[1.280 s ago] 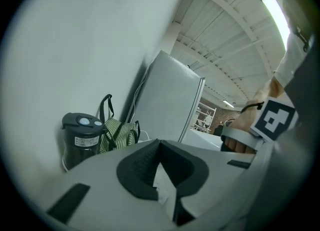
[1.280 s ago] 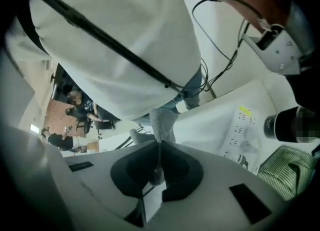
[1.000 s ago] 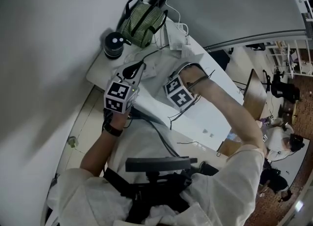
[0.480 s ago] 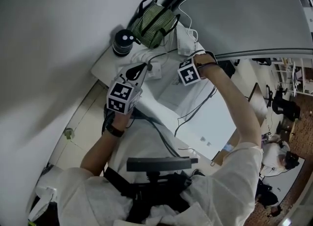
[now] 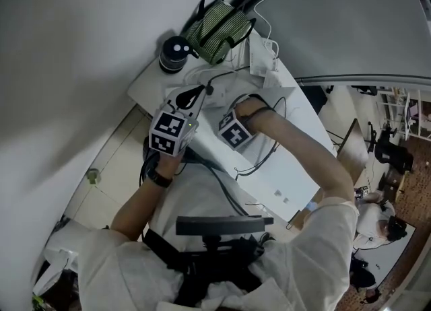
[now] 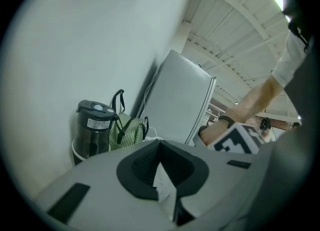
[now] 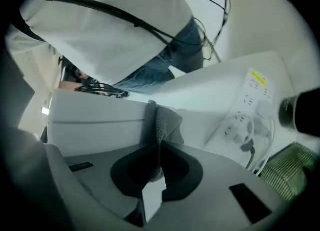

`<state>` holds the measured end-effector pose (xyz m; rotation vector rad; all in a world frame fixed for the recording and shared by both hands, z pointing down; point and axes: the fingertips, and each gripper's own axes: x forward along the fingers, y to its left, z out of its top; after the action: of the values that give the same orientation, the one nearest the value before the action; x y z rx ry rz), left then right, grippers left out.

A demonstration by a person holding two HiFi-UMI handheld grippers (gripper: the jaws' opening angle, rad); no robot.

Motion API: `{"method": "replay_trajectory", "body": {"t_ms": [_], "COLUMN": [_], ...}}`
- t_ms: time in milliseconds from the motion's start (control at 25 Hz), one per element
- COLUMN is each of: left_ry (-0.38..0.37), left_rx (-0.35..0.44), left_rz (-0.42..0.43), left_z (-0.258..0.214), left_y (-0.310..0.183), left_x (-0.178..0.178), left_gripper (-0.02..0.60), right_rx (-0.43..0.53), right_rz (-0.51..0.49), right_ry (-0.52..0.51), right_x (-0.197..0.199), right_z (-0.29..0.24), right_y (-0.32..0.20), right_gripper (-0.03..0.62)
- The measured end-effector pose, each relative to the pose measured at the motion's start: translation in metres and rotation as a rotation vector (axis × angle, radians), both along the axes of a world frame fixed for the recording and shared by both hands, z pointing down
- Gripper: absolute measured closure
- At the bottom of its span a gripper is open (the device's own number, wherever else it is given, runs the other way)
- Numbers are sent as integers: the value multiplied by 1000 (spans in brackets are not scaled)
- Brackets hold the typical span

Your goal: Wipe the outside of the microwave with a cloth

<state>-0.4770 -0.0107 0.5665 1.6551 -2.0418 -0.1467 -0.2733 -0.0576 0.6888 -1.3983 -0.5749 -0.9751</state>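
Right gripper [image 7: 159, 148] nearer; bunched grey cloth [image 7: 163, 121]

Flask [image 5: 176, 54] left of bag [image 5: 217, 25], behind microwave [image 7: 90, 122]

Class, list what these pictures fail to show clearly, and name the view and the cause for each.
Cloth: head view, hidden under the right tongs.
Label print on the flask: left gripper view, too small.
Yellow label on the power strip: right gripper view, blurred.
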Motion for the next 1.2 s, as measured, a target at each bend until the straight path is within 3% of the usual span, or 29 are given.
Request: {"method": "replay_trajectory", "body": {"t_ms": [320, 440, 520, 640, 960, 1080, 1200], "left_ry": [6, 10, 12, 15, 25, 23, 21], "left_rx": [-8, -15, -17, -19, -20, -20, -17], "left_rz": [-18, -27, -31, -32, -27, -22, -17], "left_z": [3, 4, 6, 9, 11, 9, 9], "left_y": [10, 15, 16, 15, 10, 10, 9], "left_x": [-1, -2, -3, -3, -3, -3, -5], "left_gripper": [554, 554, 554, 554, 554, 554, 554], "right_rx": [260, 314, 331, 270, -105, -117, -24], "right_rz": [270, 272, 212, 121, 44, 15, 108], "right_ry": [-129, -145, -127, -59, 167, 131, 22], "right_x": [-50, -58, -56, -41, 11, 8, -17], "right_z": [34, 38, 41, 49, 48, 52, 71], "right_y": [-151, -174, -170, -128, 39, 34, -17], "right_gripper": [577, 577, 579, 579, 579, 577, 577]}}
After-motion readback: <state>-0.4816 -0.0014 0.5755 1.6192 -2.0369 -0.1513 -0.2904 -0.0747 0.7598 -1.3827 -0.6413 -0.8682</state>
